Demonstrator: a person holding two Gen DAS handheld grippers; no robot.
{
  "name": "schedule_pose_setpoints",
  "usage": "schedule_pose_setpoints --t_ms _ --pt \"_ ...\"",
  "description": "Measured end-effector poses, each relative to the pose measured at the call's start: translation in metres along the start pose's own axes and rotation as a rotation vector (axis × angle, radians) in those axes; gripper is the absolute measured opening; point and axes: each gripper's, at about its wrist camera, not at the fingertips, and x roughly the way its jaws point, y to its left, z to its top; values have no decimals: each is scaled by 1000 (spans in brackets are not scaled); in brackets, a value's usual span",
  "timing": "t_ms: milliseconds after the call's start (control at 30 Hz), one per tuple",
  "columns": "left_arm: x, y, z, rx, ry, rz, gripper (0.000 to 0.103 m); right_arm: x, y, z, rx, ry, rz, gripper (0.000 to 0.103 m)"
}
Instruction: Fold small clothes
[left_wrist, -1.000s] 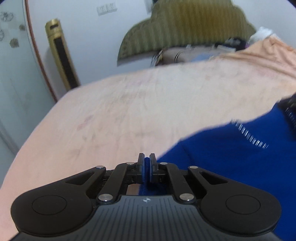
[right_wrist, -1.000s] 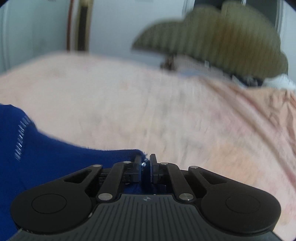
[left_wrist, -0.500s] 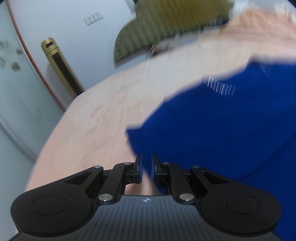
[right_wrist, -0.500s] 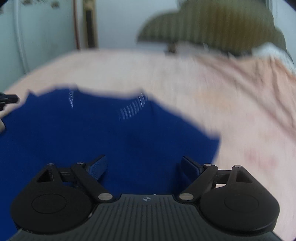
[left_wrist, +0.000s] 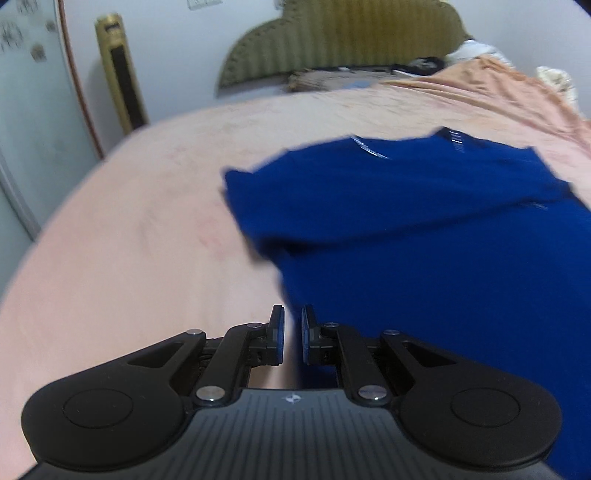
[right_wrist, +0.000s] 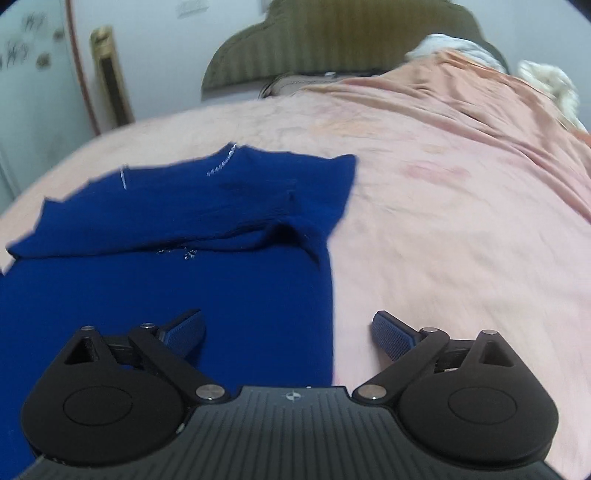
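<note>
A dark blue garment (left_wrist: 424, 229) lies on the pink bed sheet (left_wrist: 147, 229), its far part folded back over the near part, white stitching at the neckline. It also shows in the right wrist view (right_wrist: 177, 251). My left gripper (left_wrist: 293, 334) is slightly open and empty above the garment's near left edge. My right gripper (right_wrist: 288, 334) is wide open and empty above the garment's near right edge, its left finger over the cloth, its right finger over the sheet.
An olive padded headboard (left_wrist: 340, 40) stands at the far end of the bed, with bedding and clutter (left_wrist: 424, 68) below it. A gold tower fan (left_wrist: 120, 92) and a glass door (left_wrist: 29, 129) stand at the left. An orange blanket (right_wrist: 480, 110) lies crumpled at far right.
Both grippers let go of the garment and pulled back toward me. The blue cloth they held now lies folded on the bed. The right gripper opened wide, the left only a little.
</note>
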Motion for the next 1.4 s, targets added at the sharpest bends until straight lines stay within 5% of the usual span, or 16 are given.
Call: schedule_pose_setpoints --t_ms 67,267,367,433,500,667,800,867,967,1000,1100,1200,1333,1400 --pt "-6 0 -11 -18 18 -49 11 -22 -5 -12 57 -26 56 99" --pt "-19 8 -28 -117 48 -159 49 -57 -10 -45 56 -4 63 90" --pt "-18 0 -30 -95 49 -188 41 -62 -1 -59 25 -7 49 67" --pt "-15 -7 -25 -69 42 -210 6 -59 10 -60 -36 -7 37 29" --pt "-14 -9 -21 -90 36 -222 5 -55 14 -56 -28 -5 72 7" --pt "-37 -3 -2 -107 -90 -220 4 -62 14 -31 28 -75 172 7" --pt "-26 1 24 -97 -143 -139 4 -67 15 3 26 -155 182 7" --pt "-4 2 35 -88 -161 -61 4 -57 18 21 5 -184 127 7" --pt "36 9 47 -116 -86 -46 6 -26 19 39 -31 -198 6 8" --pt "45 11 48 -134 -48 -38 7 -15 17 41 -33 -190 -37 20" --pt "39 11 41 -151 -34 -18 10 -3 18 35 -53 -145 -130 28" --pt "13 -10 29 -35 -60 82 23 -26 22 15 -88 -169 -132 49" --pt "-13 -50 19 156 -142 107 68 -52 31 -7 -86 -150 -66 53" --pt "-13 -60 20 200 -153 90 68 -58 49 -12 -86 -138 33 56"
